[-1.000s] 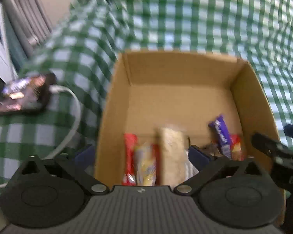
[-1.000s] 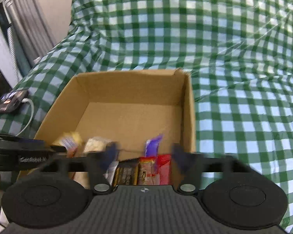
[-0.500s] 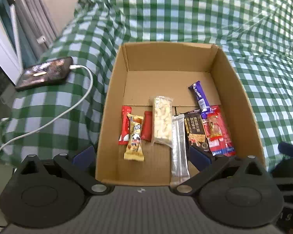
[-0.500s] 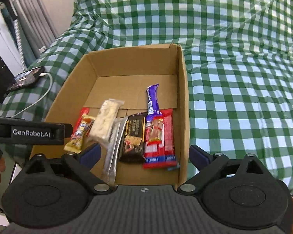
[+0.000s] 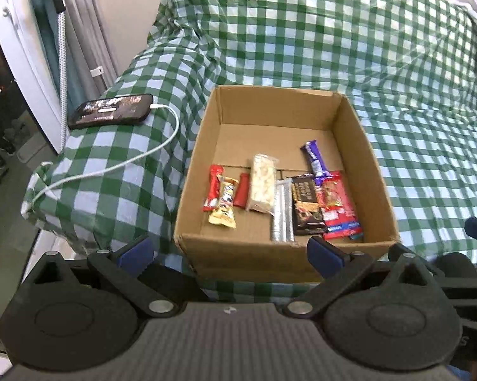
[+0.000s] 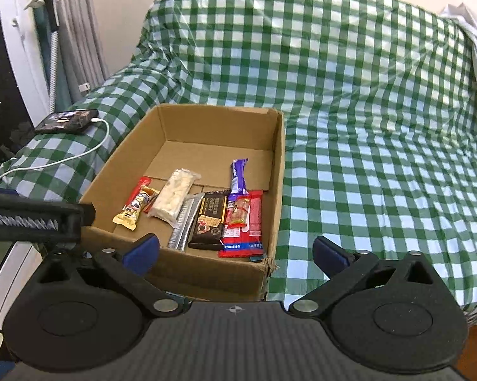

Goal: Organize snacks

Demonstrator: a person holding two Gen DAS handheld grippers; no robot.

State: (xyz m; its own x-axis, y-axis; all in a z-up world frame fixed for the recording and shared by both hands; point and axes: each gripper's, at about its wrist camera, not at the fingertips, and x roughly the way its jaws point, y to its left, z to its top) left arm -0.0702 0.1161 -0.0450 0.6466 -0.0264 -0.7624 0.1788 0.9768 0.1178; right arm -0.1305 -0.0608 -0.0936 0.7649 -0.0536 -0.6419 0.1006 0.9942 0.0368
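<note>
An open cardboard box (image 5: 276, 96) (image 6: 279, 158) sits on the green checked cloth. Several snack bars lie in a row on its floor near the front: a yellow packet (image 5: 224, 204) (image 6: 135, 208), a pale rice bar (image 5: 262, 182) (image 6: 175, 192), a silver bar (image 5: 283, 212), a dark chocolate bar (image 5: 306, 206) (image 6: 210, 219), a red packet (image 5: 337, 206) (image 6: 246, 222) and a purple bar (image 5: 314, 158) (image 6: 238, 174). My left gripper (image 5: 229, 254) is open and empty, in front of the box. My right gripper (image 6: 235, 250) is open and empty, at the box's front right corner.
A black phone (image 5: 111, 109) (image 6: 67, 120) with a white charging cable (image 5: 117, 168) lies on the cloth left of the box. A white door frame and curtains (image 5: 32, 47) stand at the far left. The checked cloth (image 6: 381, 158) spreads out right of the box.
Both grippers have pulled back and up from the box; more of the box, snacks and cloth now shows. The snacks have not moved since half a second ago.
</note>
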